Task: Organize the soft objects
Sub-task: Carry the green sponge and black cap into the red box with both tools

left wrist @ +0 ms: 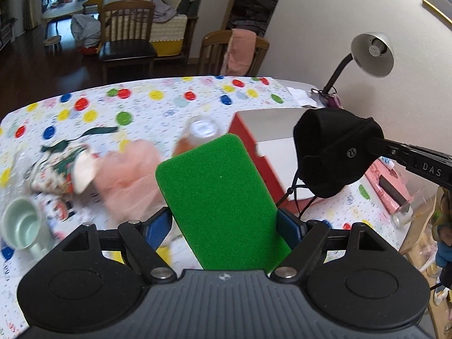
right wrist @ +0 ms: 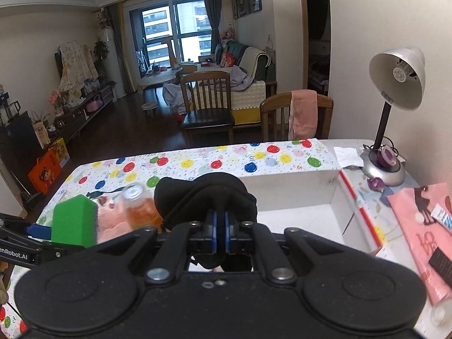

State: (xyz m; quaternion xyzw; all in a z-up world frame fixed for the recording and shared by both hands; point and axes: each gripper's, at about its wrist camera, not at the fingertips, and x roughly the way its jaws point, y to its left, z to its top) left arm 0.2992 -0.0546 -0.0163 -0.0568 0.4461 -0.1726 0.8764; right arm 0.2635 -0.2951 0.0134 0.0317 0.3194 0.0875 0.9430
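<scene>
A thick green sponge (left wrist: pixel 217 197) sits upright between the blue pads of my left gripper (left wrist: pixel 224 226), which is shut on its sides and holds it above the table. In the right wrist view the sponge (right wrist: pixel 75 220) shows at the left. My right gripper (right wrist: pixel 220 226) is shut on a black knit cap (right wrist: pixel 203 195), which bunches over its fingertips. In the left wrist view the cap (left wrist: pixel 333 152) hangs with loose cords over a white box with a red side (left wrist: pixel 271 121). A pink tulle fabric (left wrist: pixel 127 175) and a patterned cloth (left wrist: pixel 56 169) lie on the polka-dot tablecloth.
A bottle of orange liquid (right wrist: pixel 138 209) stands beside the white box (right wrist: pixel 296 220). A pale green mug (left wrist: pixel 19 226) lies at the left. A desk lamp (right wrist: pixel 395 79) and a pink book (right wrist: pixel 423 226) are at the right. Wooden chairs stand beyond the table's far edge.
</scene>
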